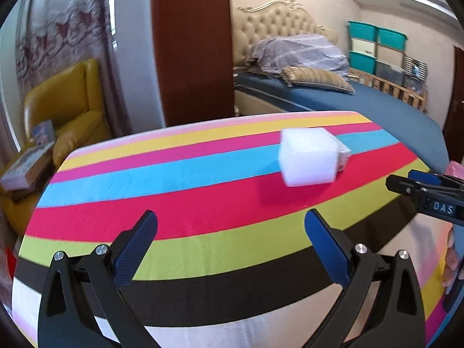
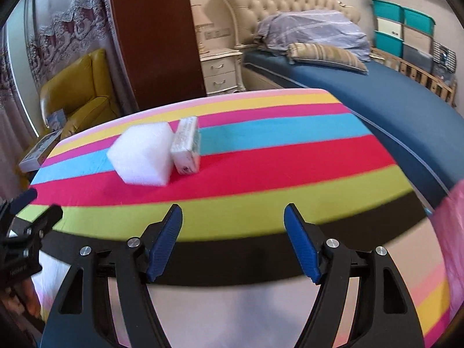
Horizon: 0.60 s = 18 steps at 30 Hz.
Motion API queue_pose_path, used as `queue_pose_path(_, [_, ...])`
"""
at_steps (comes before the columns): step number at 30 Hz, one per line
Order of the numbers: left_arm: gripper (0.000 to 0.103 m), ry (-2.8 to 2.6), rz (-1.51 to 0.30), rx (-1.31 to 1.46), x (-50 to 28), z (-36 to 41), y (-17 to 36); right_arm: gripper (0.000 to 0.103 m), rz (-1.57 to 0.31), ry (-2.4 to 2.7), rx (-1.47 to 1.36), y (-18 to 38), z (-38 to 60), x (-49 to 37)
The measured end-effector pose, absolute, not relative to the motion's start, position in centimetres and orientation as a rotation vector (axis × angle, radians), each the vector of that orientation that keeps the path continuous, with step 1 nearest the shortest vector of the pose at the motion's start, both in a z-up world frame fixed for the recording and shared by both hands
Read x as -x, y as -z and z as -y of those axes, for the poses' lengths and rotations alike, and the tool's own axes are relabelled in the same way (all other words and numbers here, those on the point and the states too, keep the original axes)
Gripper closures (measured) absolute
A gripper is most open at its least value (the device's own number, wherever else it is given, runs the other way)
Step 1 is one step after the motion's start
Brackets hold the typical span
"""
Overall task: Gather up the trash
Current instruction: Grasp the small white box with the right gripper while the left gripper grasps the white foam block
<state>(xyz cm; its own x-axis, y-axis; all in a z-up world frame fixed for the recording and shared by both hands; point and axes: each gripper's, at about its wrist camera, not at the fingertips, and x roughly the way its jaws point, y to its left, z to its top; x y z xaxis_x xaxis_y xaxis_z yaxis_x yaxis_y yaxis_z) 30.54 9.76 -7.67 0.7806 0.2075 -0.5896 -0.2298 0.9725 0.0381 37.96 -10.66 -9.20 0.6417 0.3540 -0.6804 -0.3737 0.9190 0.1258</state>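
Observation:
A white foam block (image 1: 307,156) (image 2: 142,156) lies on the striped tablecloth (image 1: 174,197) (image 2: 275,162). A small white packet (image 2: 187,146) leans against its right side; in the left wrist view only a sliver of the packet (image 1: 343,156) shows behind the block. My left gripper (image 1: 232,220) is open and empty, hovering over the near stripes, short of the block. My right gripper (image 2: 233,214) is also open with nothing between its fingers, nearer than and to the right of both items. Each gripper shows at the edge of the other's view.
A pink plastic bag (image 2: 452,223) hangs at the table's right edge. A bed (image 2: 377,87) with a blue sheet stands behind the table, a yellow armchair (image 1: 66,110) with boxes to the left, a dark wooden panel (image 1: 191,43) and a nightstand (image 2: 221,71) beyond.

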Motion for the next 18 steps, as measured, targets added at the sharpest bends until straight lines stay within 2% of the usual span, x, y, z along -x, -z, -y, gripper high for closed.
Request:
queue_pose_path(4, [0.005, -0.284, -0.631, 0.089, -30.5, -10.8, 7.7, 0.035, -0.774, -0.452, 0.051, 9.5, 8.4, -39.6])
queue_pose_path(13, [0.005, -0.288, -0.604, 0.097, -29.6, -10.8, 7.2, 0.048, -0.805, -0.457, 0.089, 9.9, 4.9, -42.6])
queue_pose_path(18, [0.005, -0.277, -0.585, 0.039, -29.7, -9.5, 7.0, 0.048, -0.809, -0.445, 0.108, 9.9, 3.8, -44.0])
